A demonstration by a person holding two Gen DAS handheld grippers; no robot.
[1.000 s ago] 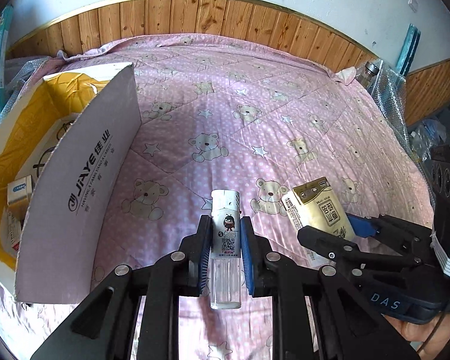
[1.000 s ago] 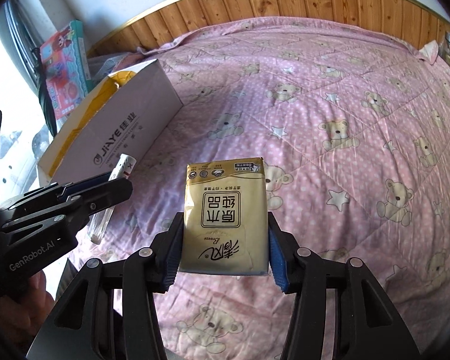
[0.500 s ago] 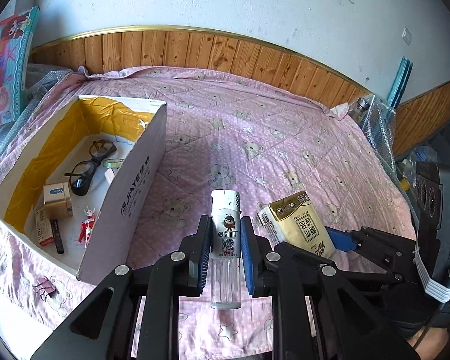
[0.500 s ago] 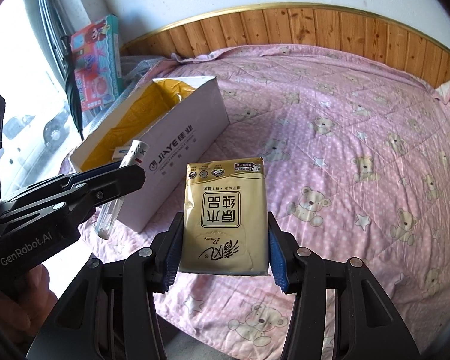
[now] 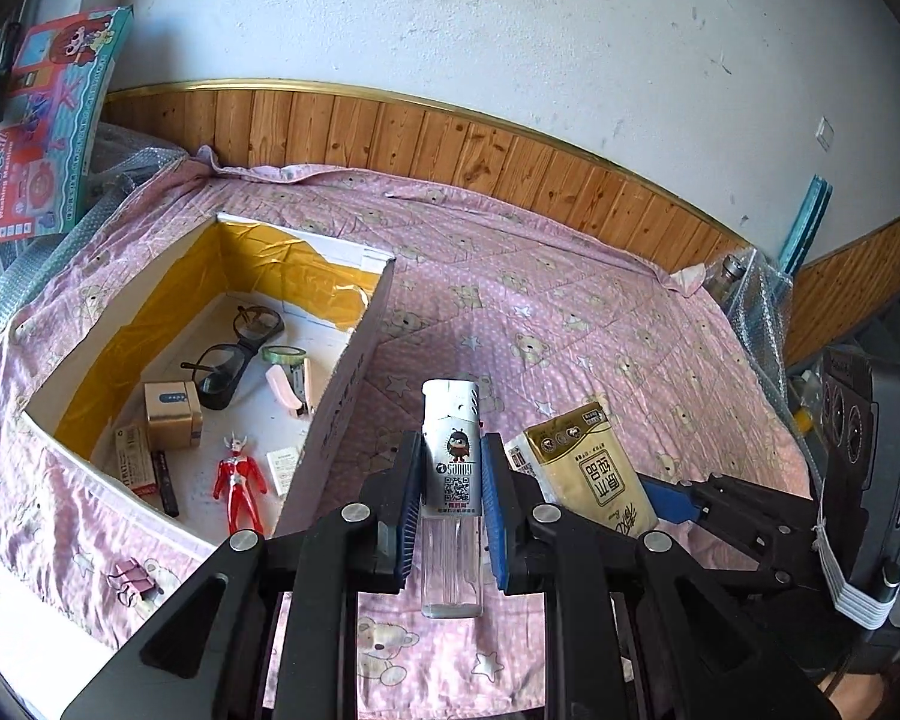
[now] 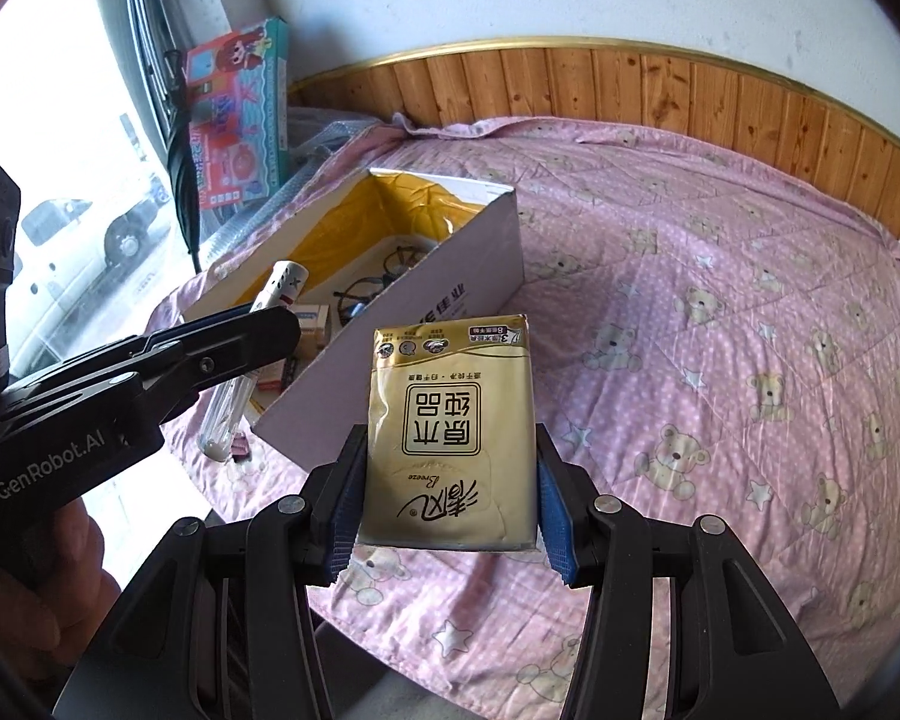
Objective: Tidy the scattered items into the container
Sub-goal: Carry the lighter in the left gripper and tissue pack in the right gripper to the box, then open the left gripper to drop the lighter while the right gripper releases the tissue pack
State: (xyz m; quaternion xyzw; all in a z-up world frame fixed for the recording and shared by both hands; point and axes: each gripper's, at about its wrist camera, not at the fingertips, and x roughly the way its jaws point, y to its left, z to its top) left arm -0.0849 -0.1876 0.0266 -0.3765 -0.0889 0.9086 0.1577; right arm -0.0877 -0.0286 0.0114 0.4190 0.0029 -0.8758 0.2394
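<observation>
Pink bear-print bed (image 5: 570, 324), box (image 5: 342, 420) at its left edge | left claw (image 5: 450, 504) clamps lighter (image 5: 453, 480), right claw (image 6: 447, 480) clamps tissue pack (image 6: 450, 432), both raised beside box | advice: clear the near wall before releasing, one item at a time.

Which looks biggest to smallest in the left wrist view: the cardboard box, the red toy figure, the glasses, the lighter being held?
1. Cardboard box, by far the largest.
2. Lighter, though it looms because it sits right at the camera.
3. Glasses and red toy figure look alike; not ranked.
</observation>
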